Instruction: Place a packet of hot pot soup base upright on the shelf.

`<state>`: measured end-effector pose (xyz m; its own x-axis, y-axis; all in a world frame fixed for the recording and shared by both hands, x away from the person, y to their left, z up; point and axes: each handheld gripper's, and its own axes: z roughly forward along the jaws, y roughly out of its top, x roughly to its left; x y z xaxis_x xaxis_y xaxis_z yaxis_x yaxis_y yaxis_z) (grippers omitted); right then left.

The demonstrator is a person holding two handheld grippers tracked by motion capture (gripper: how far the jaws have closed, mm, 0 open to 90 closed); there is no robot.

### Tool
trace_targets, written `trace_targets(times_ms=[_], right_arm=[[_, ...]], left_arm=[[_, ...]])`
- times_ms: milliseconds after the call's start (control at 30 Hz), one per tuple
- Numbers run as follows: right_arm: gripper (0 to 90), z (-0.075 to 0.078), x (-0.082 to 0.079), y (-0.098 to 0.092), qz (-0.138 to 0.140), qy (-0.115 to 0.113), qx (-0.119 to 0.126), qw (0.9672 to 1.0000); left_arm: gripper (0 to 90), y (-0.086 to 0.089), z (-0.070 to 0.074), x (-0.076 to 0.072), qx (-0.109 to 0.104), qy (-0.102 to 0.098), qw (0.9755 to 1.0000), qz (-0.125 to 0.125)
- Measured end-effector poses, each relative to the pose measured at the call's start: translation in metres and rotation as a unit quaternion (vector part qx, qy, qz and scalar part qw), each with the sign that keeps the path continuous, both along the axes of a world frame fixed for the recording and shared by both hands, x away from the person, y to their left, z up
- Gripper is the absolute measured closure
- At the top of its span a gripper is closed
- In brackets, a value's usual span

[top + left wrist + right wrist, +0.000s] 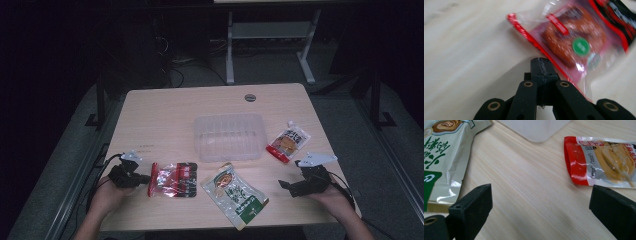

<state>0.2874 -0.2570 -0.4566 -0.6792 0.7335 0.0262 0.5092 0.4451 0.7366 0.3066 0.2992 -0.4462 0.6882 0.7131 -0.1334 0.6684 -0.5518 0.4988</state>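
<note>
A red and clear snack packet (175,180) (574,35) lies flat near the table's front left. My left gripper (146,179) (541,61) is shut, and its tip touches the packet's red left edge. I see nothing between the pads. My right gripper (292,175) (540,207) stands wide open low over bare wood at the front right. A green and white pouch (234,195) (439,150) lies to its left. Just beyond it lies a red-ended packet (288,141) (604,160) with an orange snack inside. A clear plastic tub (200,142) (536,130) stands mid-table with nothing inside.
The light wooden table (165,115) has a round cable hole (250,97) near its far edge. White desk legs (230,55) stand on the floor behind the table. The room around is dark.
</note>
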Motion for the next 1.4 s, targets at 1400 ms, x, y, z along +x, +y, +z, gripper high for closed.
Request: trace_targets(times_ms=[1400], right_arm=[[5.2, 0.026, 0.004, 0.110, 0.158, 0.030, 0.068, 0.9846]], left_arm=[[89.8, -0.015, 0.003, 0.000, 0.013, -0.019, 0.9996, -0.015]])
